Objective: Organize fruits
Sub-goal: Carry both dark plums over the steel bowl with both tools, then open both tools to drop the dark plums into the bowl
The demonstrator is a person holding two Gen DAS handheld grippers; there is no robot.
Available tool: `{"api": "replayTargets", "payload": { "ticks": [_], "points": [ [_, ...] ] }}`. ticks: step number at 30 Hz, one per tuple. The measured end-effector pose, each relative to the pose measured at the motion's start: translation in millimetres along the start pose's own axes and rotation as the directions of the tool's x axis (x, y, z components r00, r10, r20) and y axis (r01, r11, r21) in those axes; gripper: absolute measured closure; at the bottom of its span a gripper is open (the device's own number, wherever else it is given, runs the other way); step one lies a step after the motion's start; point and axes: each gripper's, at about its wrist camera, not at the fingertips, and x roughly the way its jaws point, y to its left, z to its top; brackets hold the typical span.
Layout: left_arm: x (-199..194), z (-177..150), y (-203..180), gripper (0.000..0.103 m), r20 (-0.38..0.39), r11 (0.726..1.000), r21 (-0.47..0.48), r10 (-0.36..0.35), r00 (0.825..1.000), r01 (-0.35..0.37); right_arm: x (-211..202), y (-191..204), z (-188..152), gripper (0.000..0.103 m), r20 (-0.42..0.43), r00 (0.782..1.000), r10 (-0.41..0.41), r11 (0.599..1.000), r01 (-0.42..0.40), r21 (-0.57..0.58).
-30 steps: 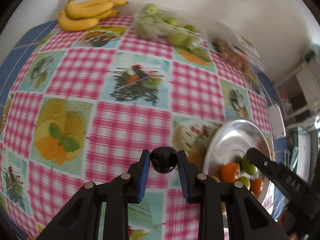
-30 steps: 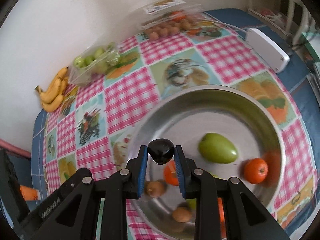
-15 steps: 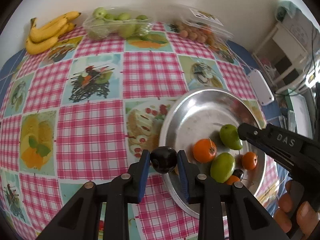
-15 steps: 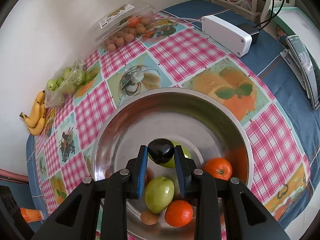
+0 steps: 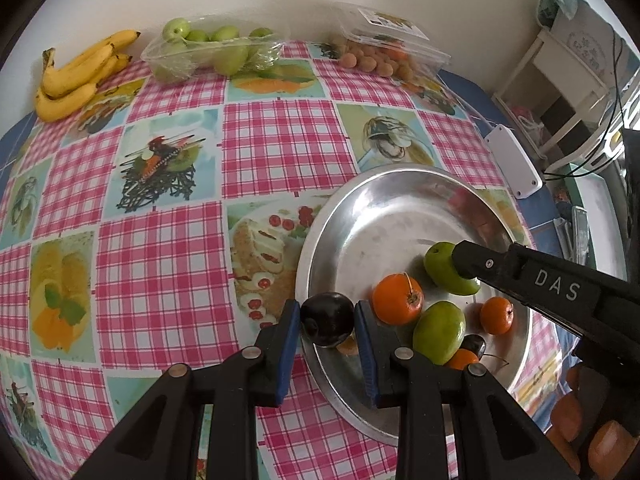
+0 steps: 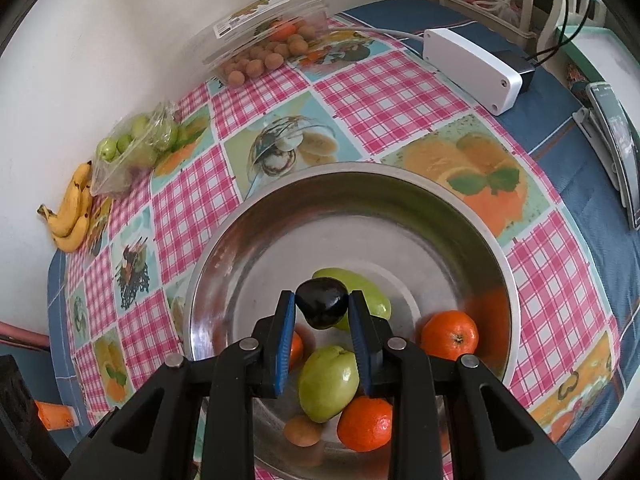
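Left gripper (image 5: 327, 320): blue pads pinch a dark plum (image 5: 327, 319) between them. The held plum hangs above the near-left rim of the metal bowl (image 5: 384, 200); most of the bowl lies ahead and to the right of this claw.

Right gripper (image 6: 322, 309): pads likewise clamped on a second dark plum (image 6: 322, 307), held over the bowl's interior (image 6: 360, 216). Directly beyond its tips sits a green fruit (image 6: 370, 294), partly hidden by the plum. Below the jaws: another green fruit (image 6: 329, 386), an orange (image 6: 366, 424) touching it, and a small brown fruit (image 6: 303, 431). A further orange (image 6: 450, 336) rests to the right, against the bowl wall.

Far ahead of both claws, along the wall: bananas (image 5: 76, 76), a clear bag of green fruit (image 5: 208, 50), and a clear box of small brown fruit (image 5: 384, 48). All stand on the checked tablecloth (image 5: 160, 260), well apart from the bowl.
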Motion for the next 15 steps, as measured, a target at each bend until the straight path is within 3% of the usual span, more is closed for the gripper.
{"api": "replayTargets", "payload": {
  "ticks": [15],
  "points": [
    [4.5,-0.9,-3.9,0.071,-0.002,1.000,0.023,0.004,1.000,-0.004,1.5,4.4,0.8,0.074,-0.016,1.000,-0.005,1.000,0.004,-0.030]
  ]
}}
